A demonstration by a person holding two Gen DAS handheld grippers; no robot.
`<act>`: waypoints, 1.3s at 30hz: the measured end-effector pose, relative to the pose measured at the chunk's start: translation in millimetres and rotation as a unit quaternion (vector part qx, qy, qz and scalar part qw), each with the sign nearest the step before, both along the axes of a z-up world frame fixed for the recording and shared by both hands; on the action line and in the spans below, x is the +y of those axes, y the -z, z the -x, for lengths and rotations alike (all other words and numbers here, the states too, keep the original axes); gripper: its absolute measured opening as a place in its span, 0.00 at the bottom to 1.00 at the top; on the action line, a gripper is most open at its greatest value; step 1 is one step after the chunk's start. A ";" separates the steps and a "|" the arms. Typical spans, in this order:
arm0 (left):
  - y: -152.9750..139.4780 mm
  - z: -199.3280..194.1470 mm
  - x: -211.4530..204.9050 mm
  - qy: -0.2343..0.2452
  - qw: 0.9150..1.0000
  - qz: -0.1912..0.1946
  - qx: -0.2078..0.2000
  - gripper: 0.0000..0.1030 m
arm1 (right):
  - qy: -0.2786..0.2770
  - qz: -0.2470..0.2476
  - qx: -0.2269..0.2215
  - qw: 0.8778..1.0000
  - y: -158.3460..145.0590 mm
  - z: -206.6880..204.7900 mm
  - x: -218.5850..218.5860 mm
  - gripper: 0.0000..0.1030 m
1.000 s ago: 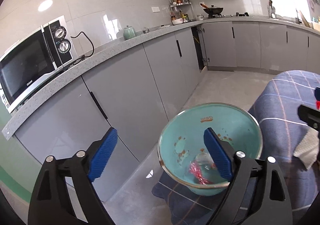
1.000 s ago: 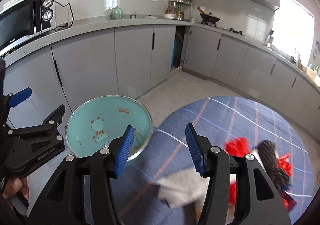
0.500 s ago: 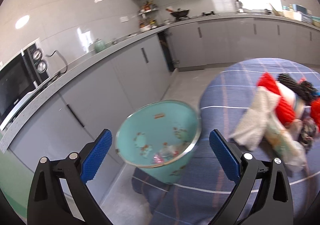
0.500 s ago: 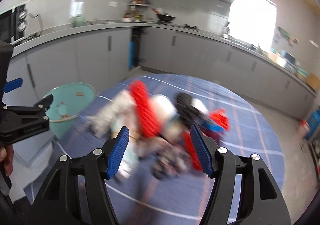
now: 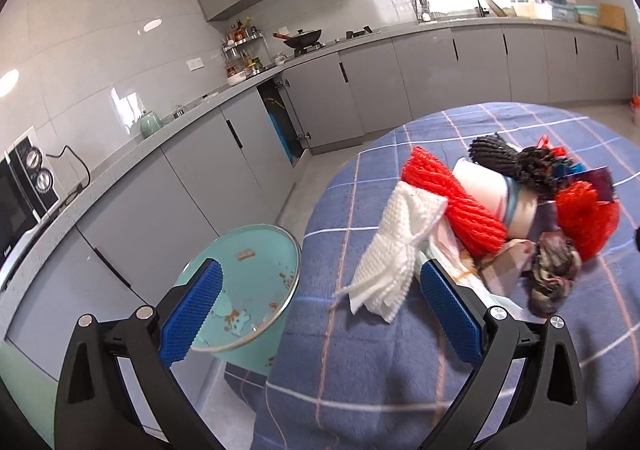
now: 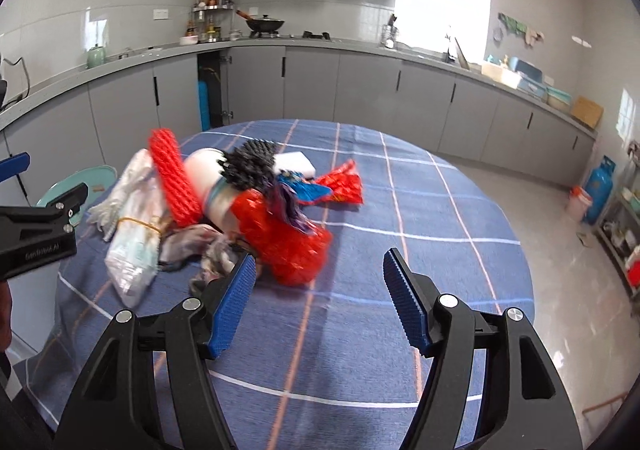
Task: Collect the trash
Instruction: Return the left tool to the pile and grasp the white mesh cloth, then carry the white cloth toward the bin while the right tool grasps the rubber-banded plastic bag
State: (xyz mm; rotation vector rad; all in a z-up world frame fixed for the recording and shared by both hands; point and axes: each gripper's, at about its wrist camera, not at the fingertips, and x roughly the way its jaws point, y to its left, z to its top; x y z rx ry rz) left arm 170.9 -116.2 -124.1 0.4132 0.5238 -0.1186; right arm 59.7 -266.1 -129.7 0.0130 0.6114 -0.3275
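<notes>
Left wrist view: the left gripper (image 5: 316, 314) is spread to its widest with nothing between the pads; its jaws have just been opening. A heap of trash (image 5: 500, 209) lies on the blue checked tablecloth (image 5: 360, 370), far and right of the gripper, with the white mesh piece (image 5: 396, 254) nearest. A turquoise bin (image 5: 248, 274) stands just left of the table edge. Right wrist view: the right gripper (image 6: 316, 306) is partly open and empty, near the red netting (image 6: 288, 246).

Trash pile (image 6: 240, 205) — red netting, white foam mesh, black net — heaped on the blue-checked tablecloth (image 6: 400, 209).
</notes>
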 end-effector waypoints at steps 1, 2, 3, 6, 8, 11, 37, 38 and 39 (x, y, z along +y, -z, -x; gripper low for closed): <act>1.6 -2.3 0.6 0.003 1.000 -0.001 0.000 0.94 | 0.002 -0.005 0.000 1.000 1.1 -1.3 -2.2 0.64; 4.0 -6.3 0.9 0.006 1.000 -0.003 0.002 0.94 | 0.003 -0.008 0.000 1.000 2.1 -2.2 -3.8 0.64; 7.9 -10.5 1.3 0.007 1.000 -0.005 0.005 0.94 | 0.004 -0.007 -0.001 1.000 3.3 -3.1 -5.1 0.65; 20.1 -17.9 0.7 0.025 0.999 0.000 0.023 0.94 | 0.006 -0.011 -0.001 1.000 8.1 -2.9 -5.2 0.67; 26.0 -21.5 -0.9 0.039 0.999 0.006 0.033 0.94 | 0.006 -0.013 0.003 1.000 13.1 -3.8 -6.3 0.67; 31.5 -28.8 -5.1 0.043 0.998 0.002 0.036 0.94 | 0.003 -0.014 0.011 1.000 20.0 -7.2 -4.7 0.67; 6.8 13.9 -5.8 0.095 0.995 0.020 0.004 0.05 | 0.020 -0.017 0.006 1.000 17.9 -4.6 -17.7 0.67; 6.5 16.1 -5.6 0.092 0.996 0.017 0.002 0.05 | 0.020 -0.017 0.006 1.000 16.8 -5.3 -18.1 0.67; 6.8 17.7 -4.5 0.089 0.996 0.016 0.003 0.05 | 0.019 -0.017 0.004 1.000 14.7 -6.6 -19.3 0.67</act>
